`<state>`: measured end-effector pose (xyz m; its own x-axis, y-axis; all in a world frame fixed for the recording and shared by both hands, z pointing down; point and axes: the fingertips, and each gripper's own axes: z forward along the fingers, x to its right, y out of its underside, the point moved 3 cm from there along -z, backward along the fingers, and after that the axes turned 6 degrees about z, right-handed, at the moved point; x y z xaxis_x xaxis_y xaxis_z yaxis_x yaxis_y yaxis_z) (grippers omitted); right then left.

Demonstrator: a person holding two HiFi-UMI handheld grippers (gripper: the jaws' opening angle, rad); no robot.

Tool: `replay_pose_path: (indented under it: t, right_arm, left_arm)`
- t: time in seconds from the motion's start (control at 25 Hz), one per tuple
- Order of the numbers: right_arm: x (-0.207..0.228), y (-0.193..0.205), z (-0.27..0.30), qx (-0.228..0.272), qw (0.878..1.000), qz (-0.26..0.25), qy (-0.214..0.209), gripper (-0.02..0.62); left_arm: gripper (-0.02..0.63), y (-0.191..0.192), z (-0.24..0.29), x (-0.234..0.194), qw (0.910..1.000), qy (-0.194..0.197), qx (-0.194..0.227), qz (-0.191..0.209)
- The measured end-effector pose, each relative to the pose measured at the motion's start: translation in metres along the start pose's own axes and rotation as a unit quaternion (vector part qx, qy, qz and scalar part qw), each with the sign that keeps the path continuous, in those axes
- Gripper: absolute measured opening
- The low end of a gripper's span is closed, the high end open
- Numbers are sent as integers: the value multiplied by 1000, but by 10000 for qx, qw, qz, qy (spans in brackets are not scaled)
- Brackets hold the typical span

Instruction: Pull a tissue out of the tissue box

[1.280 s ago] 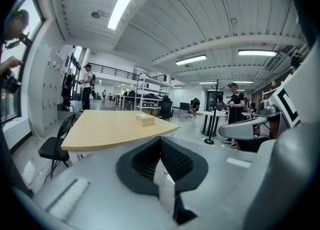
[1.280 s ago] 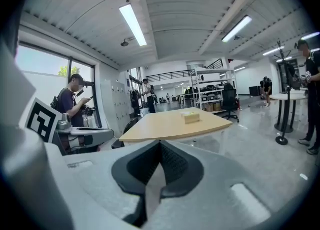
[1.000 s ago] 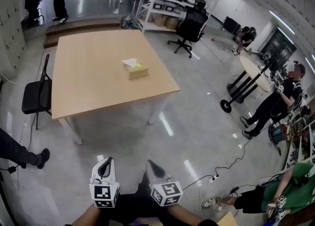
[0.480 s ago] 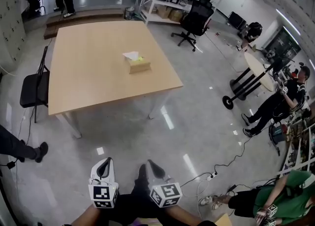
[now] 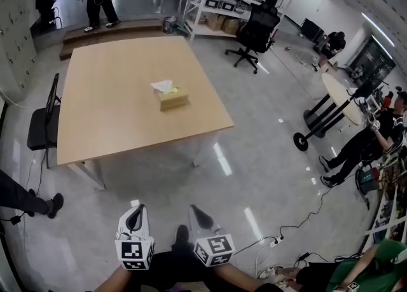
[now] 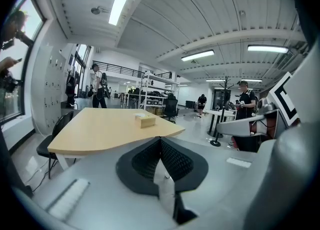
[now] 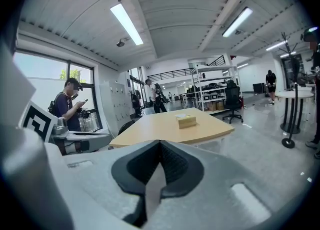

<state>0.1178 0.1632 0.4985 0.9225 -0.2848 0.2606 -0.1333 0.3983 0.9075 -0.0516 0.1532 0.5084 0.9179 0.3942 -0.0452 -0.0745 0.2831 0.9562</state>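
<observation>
A yellow tissue box [image 5: 173, 99] with a white tissue [image 5: 162, 85] sticking out of its top stands near the middle of the wooden table [image 5: 114, 125]. It is far ahead of both grippers. My left gripper [image 5: 135, 213] and right gripper [image 5: 198, 212] are held side by side over the floor at the bottom of the head view, both shut and holding nothing. The left gripper view has the tissue box [image 6: 145, 120] beyond the left gripper [image 6: 160, 142]. In the right gripper view the tissue box [image 7: 187, 121] lies beyond the right gripper [image 7: 159, 146].
A black chair [image 5: 42, 127] stands at the table's left side. An office chair [image 5: 258, 32] and shelves are behind the table. To the right are a round stand table [image 5: 336, 96], people and floor cables [image 5: 299, 217]. Someone's foot [image 5: 52, 203] is at the left.
The view has shifted over the floor and the table sits a little nearer and more central. Both grippers keep their place low in the head view, still shut.
</observation>
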Motion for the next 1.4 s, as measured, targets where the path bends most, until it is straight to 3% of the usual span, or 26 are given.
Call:
replay_pose_path:
  t: [0.44, 1.0, 1.16, 1.4]
  right_arm:
    - [50, -64, 40, 242, 9978, -149, -597, -9]
    - [77, -60, 57, -47, 9955, -33, -945, -9]
    - [79, -56, 67, -136, 9960, -22, -879, -9]
    - [88, -66, 83, -108, 9982, -5, -596, -9]
  left_arm:
    - [18, -55, 57, 25, 9981, -525, 288, 138]
    - [18, -49, 67, 38, 9951, -993, 33, -1]
    - [18, -41, 82, 30, 9955, -947, -72, -74]
    - [18, -61, 128, 22, 9988, -487, 56, 0]
